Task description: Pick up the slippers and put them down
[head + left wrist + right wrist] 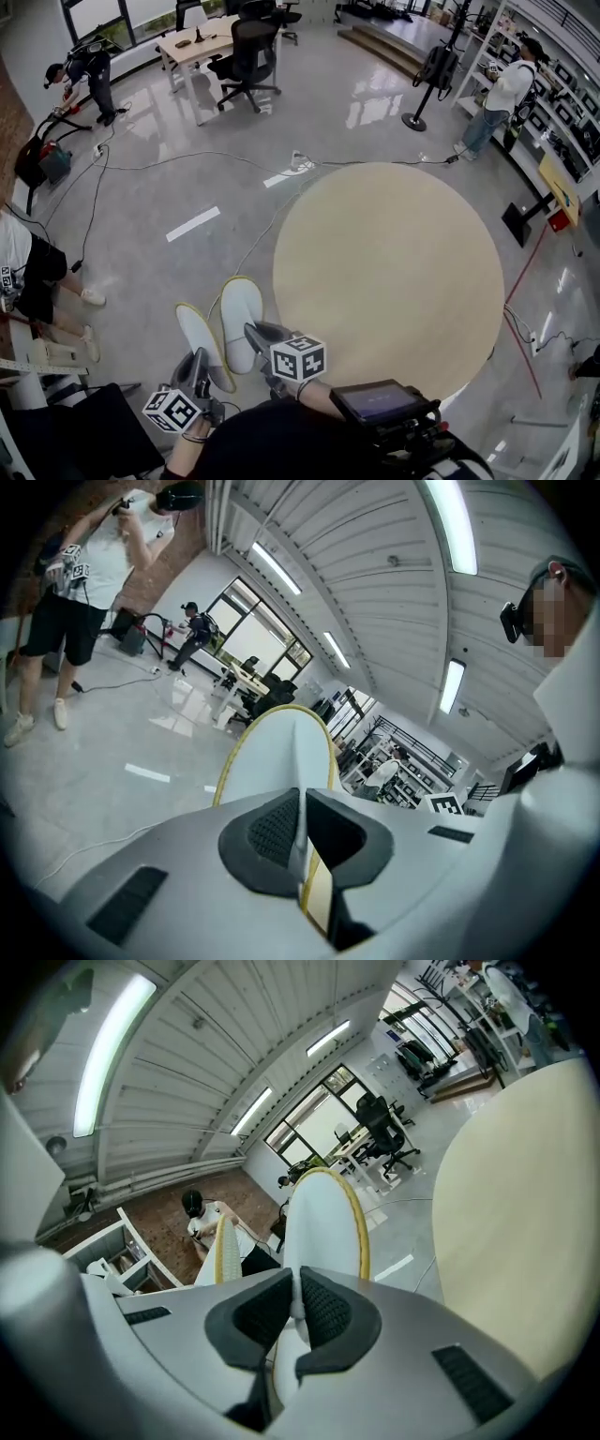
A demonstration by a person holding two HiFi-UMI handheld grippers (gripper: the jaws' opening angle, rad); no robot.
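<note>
White oval slippers (241, 305), yellow-trimmed, pinched flat by left tool (200, 364) and right tool (256, 331).

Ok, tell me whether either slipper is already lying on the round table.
No: the head view shows the left slipper and the right slipper held up over the floor, beside the round table, not on it.

- Your left gripper (201, 358) has a pale grey shell, with black ribbed pads (272, 829) set in a dark surround.
- Your right gripper (255, 330) matches it: grey body, black textured pads (324, 1309).
- Each carries a white cube (298, 358) printed with black square markers.
- You wear dark clothing (272, 441); a black unit (380, 401) by your right arm seems to carry a small screen, though it's hard to tell.
</note>
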